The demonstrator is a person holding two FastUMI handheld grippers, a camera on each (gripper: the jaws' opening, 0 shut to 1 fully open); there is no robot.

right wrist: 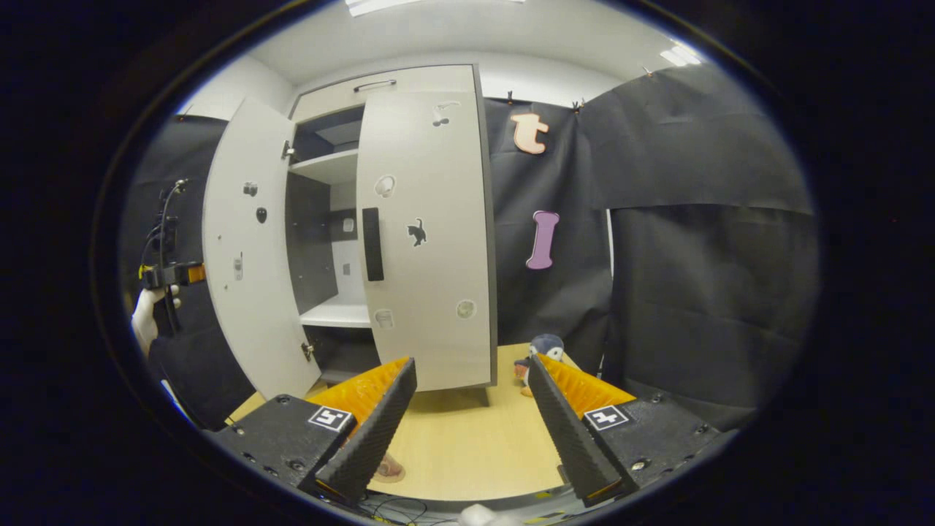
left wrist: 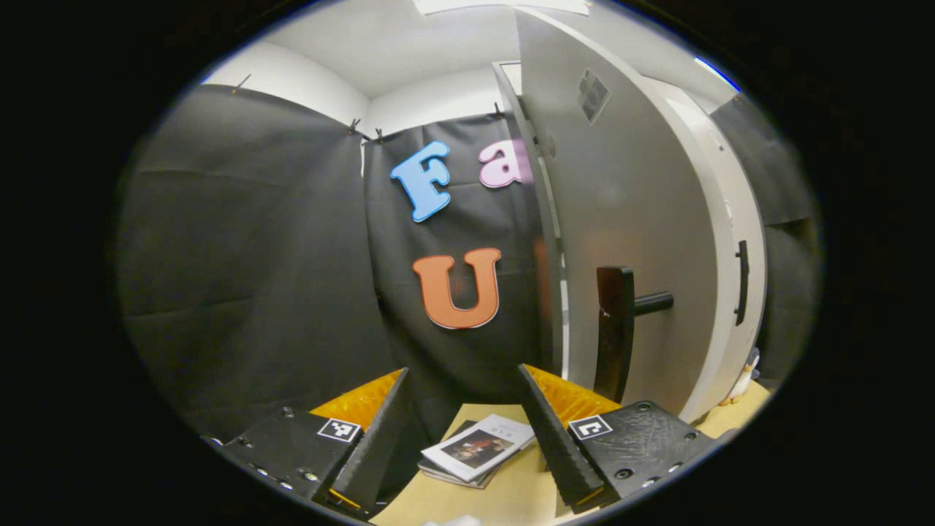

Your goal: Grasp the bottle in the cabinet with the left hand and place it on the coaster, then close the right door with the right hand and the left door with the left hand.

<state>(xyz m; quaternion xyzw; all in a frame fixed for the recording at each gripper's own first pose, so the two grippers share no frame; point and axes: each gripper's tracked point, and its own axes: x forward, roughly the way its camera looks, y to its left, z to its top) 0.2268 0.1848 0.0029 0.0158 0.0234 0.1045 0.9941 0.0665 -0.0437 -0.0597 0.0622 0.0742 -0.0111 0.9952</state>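
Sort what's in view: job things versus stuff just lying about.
Job:
tall white cabinet
open left door
closed right door with black handle
left claw
right claw

Lying about:
stacked booklets
plush penguin toy
light wooden table

The left gripper view looks forward along its own tool (left wrist: 460, 431) from close beside the outer face of the open left door (left wrist: 628, 219), facing the booth's back corner, with the worktop (left wrist: 511, 489) and a small stack of booklets (left wrist: 478, 449) low in front. The right gripper view sits farther back, facing the cabinet (right wrist: 365, 234) squarely over its own tool (right wrist: 471, 431), with the right door (right wrist: 427, 234) shut and the left one open. Both views share the left door, the worktop, and the plush penguin (right wrist: 542, 354) beside the cabinet.
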